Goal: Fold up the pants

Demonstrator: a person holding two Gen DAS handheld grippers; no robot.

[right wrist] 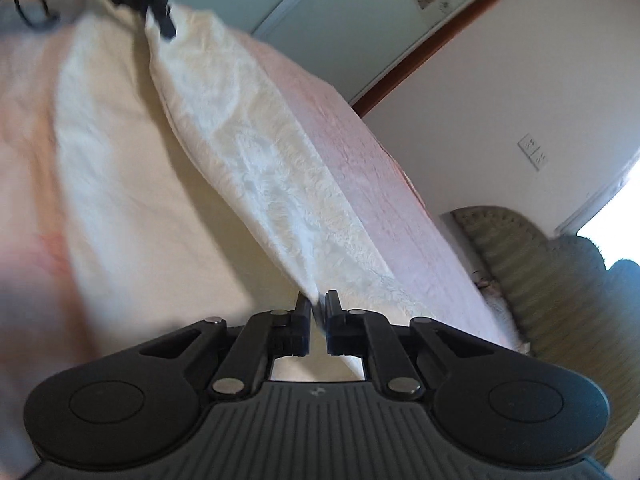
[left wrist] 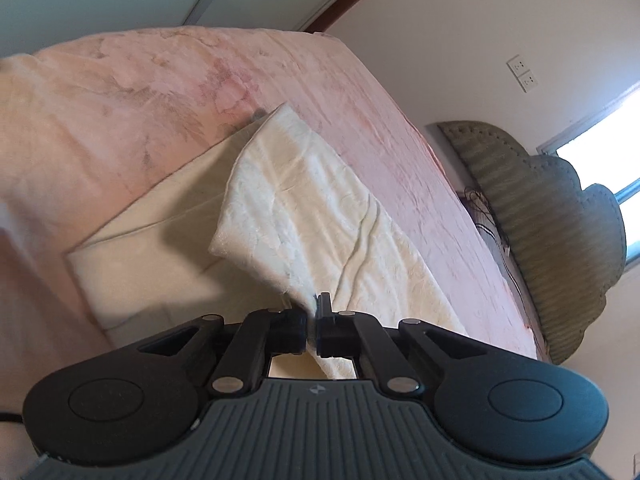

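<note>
Cream white pants (left wrist: 304, 200) lie on a pink bedspread (left wrist: 140, 92). One textured layer is lifted and folded over the smoother part beneath. My left gripper (left wrist: 312, 304) is shut on the pants' near edge and holds it raised. My right gripper (right wrist: 318, 304) is shut on another point of the same edge of the pants (right wrist: 248, 152). The left gripper (right wrist: 160, 16) also shows at the top left of the right wrist view, pinching the cloth, which stretches taut between the two grippers.
The bed's edge (left wrist: 460, 184) drops off to the right. A green ribbed chair or cushion (left wrist: 552, 216) stands beside the bed under a bright window (left wrist: 612, 152). A wall socket (left wrist: 522, 72) is on the white wall.
</note>
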